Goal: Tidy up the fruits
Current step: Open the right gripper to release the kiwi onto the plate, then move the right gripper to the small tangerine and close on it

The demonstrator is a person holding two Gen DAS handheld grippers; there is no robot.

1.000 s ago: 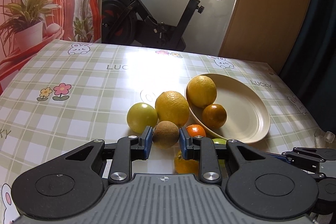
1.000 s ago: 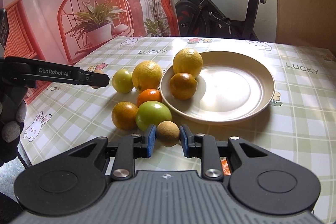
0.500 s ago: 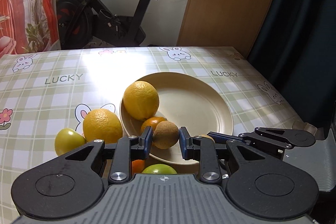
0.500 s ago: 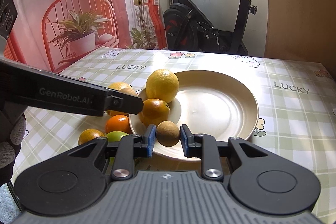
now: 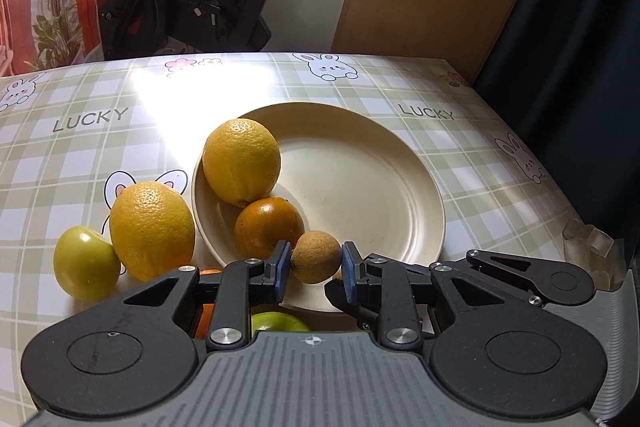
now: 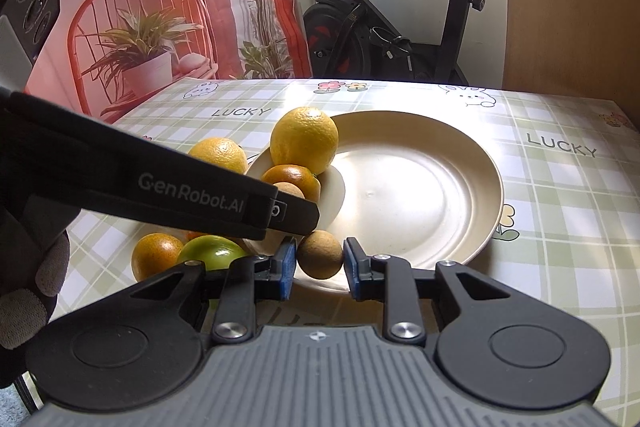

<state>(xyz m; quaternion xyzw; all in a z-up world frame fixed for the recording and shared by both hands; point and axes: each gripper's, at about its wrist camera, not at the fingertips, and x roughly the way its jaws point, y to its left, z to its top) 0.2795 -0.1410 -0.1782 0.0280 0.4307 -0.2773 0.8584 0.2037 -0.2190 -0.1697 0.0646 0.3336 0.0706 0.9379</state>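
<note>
Left tongs (image 5: pixel 316 265) closed on a brown kiwi (image 5: pixel 316 257), pads touching both sides, held just over the near rim of the plate (image 5: pixel 380 187). Right tongs (image 6: pixel 320 263) likewise gripping a second kiwi (image 6: pixel 320 259) at the plate's near edge.

Only the right cam shows the left tool's black arm (image 6: pixel 160 187) w/ printed lettering crossing in front of the fruit, plus a gloved hand (image 6: pixel 32 287) at far left. Only the left cam shows the yellow-green apple (image 5: pixel 86 263) on the desk (image 5: pixel 80 155), touching a big yellow orange (image 5: pixel 152 231) just left of the plate.

In the plate, left part: a large yellow orange (image 5: pixel 241 161) w/ a small darker orange (image 5: pixel 269 227) just in front, touching. Rest of the plate bare.

On the desk near the plate's near-left rim: green apple (image 6: pixel 212 255), small orange (image 6: pixel 156 253). Far back: exercise bike (image 6: pixel 380 27).
</note>
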